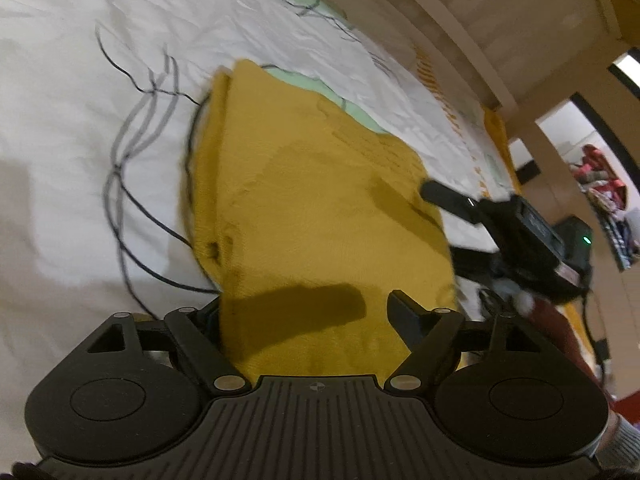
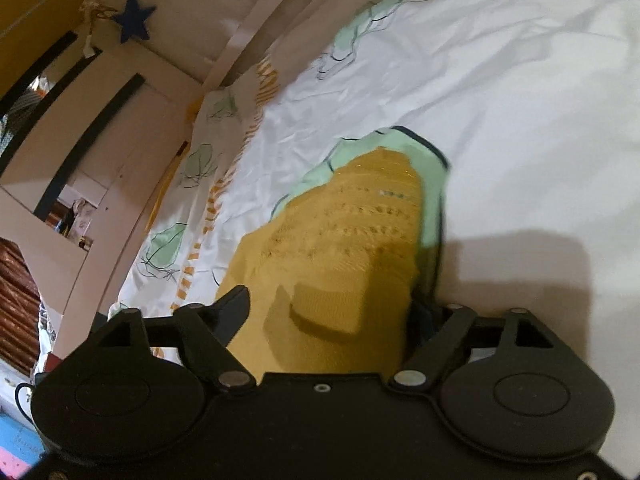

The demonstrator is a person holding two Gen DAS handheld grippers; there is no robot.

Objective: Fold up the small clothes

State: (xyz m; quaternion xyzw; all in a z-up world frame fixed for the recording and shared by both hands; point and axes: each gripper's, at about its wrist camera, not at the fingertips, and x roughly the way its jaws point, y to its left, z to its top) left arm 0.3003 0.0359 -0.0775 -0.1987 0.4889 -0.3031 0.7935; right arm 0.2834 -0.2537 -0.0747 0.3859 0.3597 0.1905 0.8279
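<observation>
Seemingly both grippers' jaws spread wide around the unlabelled mustard garment [image 1: 320,208], gripping nothing.

- We see our right gripper [image 2: 324,312] with its jaws spread wide over a mustard knit garment [image 2: 344,248].
- Its left finger [image 2: 234,312] rests at the garment's edge; the right one is hidden behind cloth.
- A cuff [image 2: 326,310] lies folded onto the knit.
- The garment sits on a white bedsheet [image 2: 500,100] printed with mint patches.
- A blue star [image 2: 134,18] hangs on the beige wall.
</observation>
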